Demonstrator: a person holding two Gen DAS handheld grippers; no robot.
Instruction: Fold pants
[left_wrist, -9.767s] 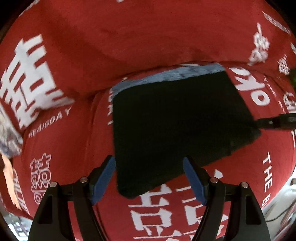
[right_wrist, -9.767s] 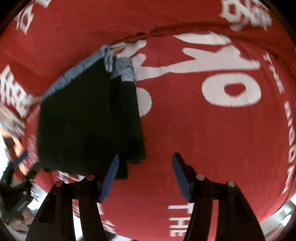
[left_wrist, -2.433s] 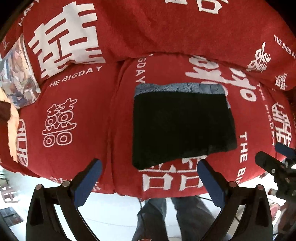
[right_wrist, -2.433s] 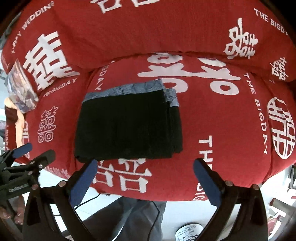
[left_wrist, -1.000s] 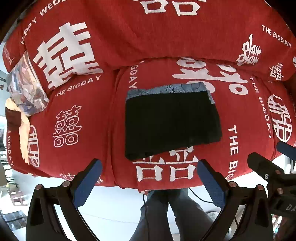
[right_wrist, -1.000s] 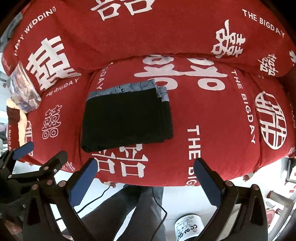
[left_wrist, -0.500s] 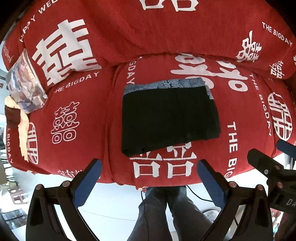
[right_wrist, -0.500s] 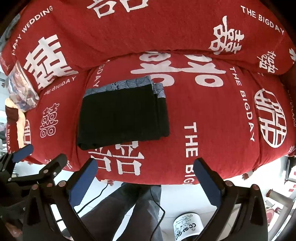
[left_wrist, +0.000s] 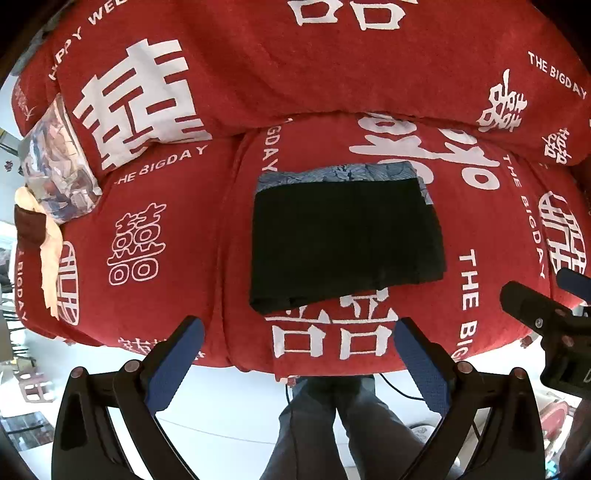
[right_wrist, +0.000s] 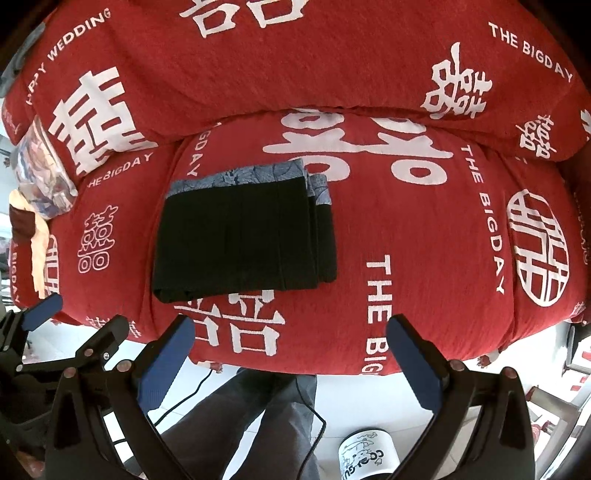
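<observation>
The black pants (left_wrist: 345, 240) lie folded into a flat rectangle on the red sofa seat (left_wrist: 155, 229), with a blue-grey patterned waistband along the far edge. They also show in the right wrist view (right_wrist: 240, 240). My left gripper (left_wrist: 299, 336) is open and empty, held back from the sofa's front edge above the floor. My right gripper (right_wrist: 291, 332) is open and empty, also off the seat's front edge. Neither touches the pants.
The sofa backrest (right_wrist: 295, 55) rises behind the seat. A patterned cushion (left_wrist: 55, 162) and some cloth lie at the far left. The person's legs (left_wrist: 332, 424) stand on the white floor below. A white cup (right_wrist: 369, 454) and a cable (right_wrist: 306, 402) sit on the floor.
Both grippers have let go of the pants and pulled back and up from the sofa. In the last half second the view has barely shifted.
</observation>
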